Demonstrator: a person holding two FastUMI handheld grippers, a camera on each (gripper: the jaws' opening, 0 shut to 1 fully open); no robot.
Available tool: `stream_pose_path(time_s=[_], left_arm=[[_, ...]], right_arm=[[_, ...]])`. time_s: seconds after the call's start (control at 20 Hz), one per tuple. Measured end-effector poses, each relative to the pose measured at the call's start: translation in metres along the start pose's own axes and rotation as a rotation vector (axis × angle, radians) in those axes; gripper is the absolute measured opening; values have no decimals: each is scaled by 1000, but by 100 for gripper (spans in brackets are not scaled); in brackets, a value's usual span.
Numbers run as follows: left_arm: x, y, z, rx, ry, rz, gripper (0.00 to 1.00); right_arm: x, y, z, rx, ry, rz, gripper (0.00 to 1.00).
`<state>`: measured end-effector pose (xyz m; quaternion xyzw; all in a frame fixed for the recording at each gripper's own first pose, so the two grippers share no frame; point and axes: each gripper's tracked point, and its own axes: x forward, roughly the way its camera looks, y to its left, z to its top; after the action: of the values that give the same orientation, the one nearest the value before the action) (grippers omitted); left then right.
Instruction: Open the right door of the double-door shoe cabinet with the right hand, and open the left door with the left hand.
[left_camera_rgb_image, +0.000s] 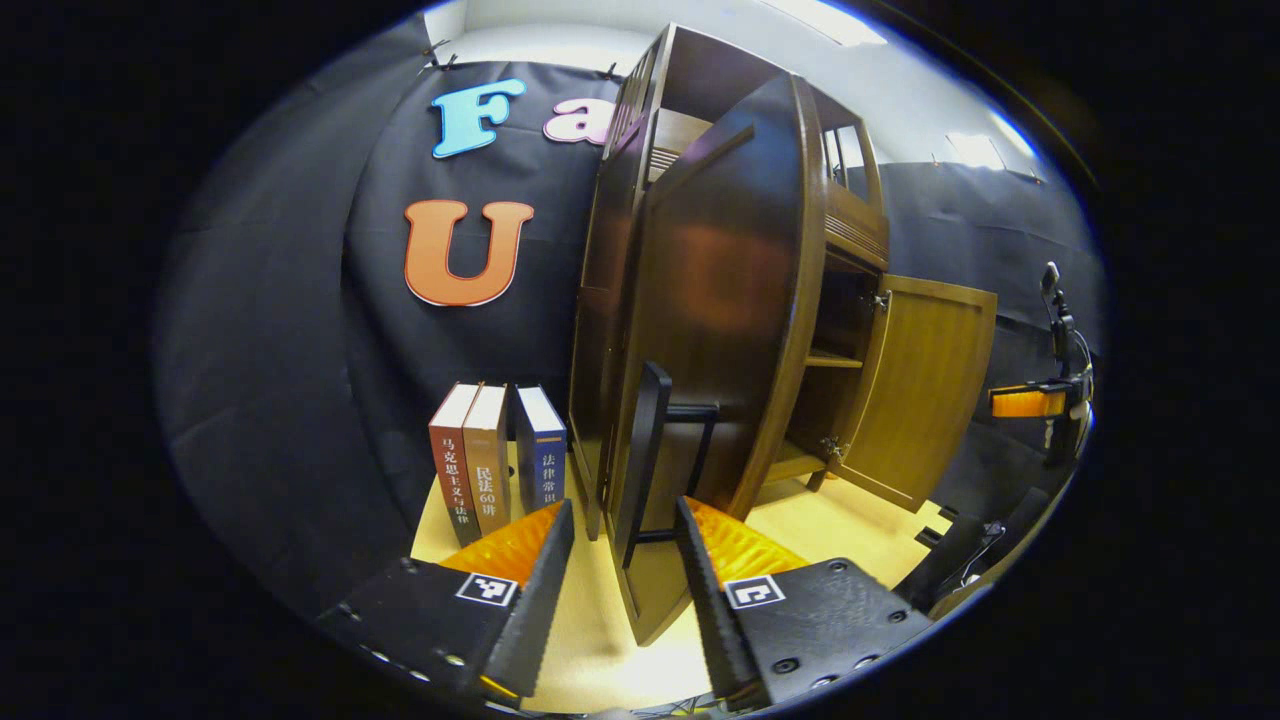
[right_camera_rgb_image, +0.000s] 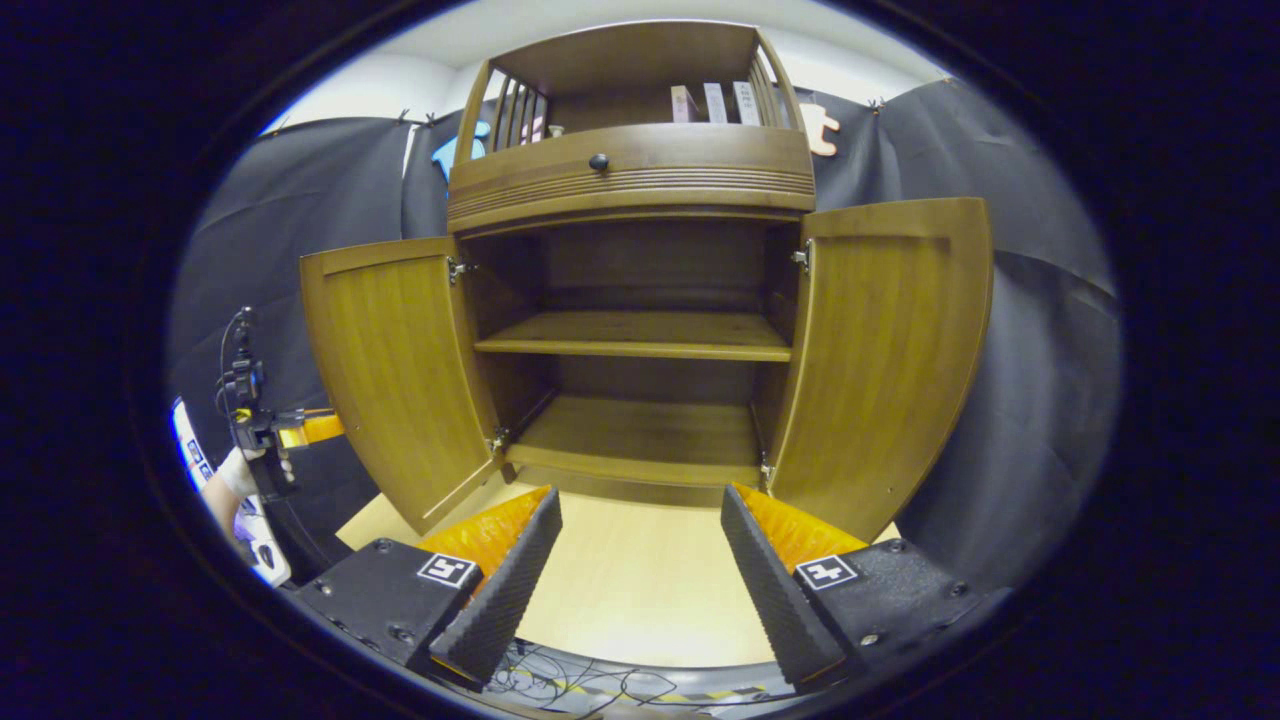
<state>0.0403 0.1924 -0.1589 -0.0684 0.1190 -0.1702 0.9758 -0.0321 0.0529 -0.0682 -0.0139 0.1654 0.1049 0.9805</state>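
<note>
In the left gripper view, the left gripper is held wide apart with nothing squeezed, and the black handle of the left door is seen just past the fingertips, not touched by them. In the right gripper view, the right gripper is also spread wide with nothing between its fingers, above the pale floor, and the shoe cabinet is seen straight ahead with the right door swung out. Three books are stood upright beside the cabinet in the left gripper view.
</note>
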Motion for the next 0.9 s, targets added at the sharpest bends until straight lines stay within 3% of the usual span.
stream_pose_path(time_s=[0.05, 0.2, 0.3, 0.4, 0.45, 0.65, 0.7, 0.75, 0.9], left_arm=[[-6, 1, 1, 2, -5, 11, 51], [-26, 1, 9, -13, -16, 85, 100], [-34, 1, 24, 4, -46, 160, 95], [-40, -6, 43, 35, -86, 225, 100], [-42, -11, 52, 48, -97, 257, 95], [-34, -57, 83, 48, -153, 256, 95], [-30, -66, 89, 28, -156, 258, 100], [-28, -74, 94, 1, -161, 265, 95], [-20, -91, 109, -39, -185, 288, 95]], right_arm=[[2, 1, 0, 0, 3, 3, 100], [5, 7, -2, -11, 8, 13, 100], [7, 11, 0, -15, 0, 23, 100], [7, 16, 2, -18, -9, 31, 100], [8, 17, 3, -17, -14, 34, 100], [10, 19, 5, 2, -22, 46, 100], [10, 17, 6, 6, -26, 43, 100], [10, 15, 8, 11, -32, 36, 100], [5, 4, 13, 37, -53, 10, 100]])
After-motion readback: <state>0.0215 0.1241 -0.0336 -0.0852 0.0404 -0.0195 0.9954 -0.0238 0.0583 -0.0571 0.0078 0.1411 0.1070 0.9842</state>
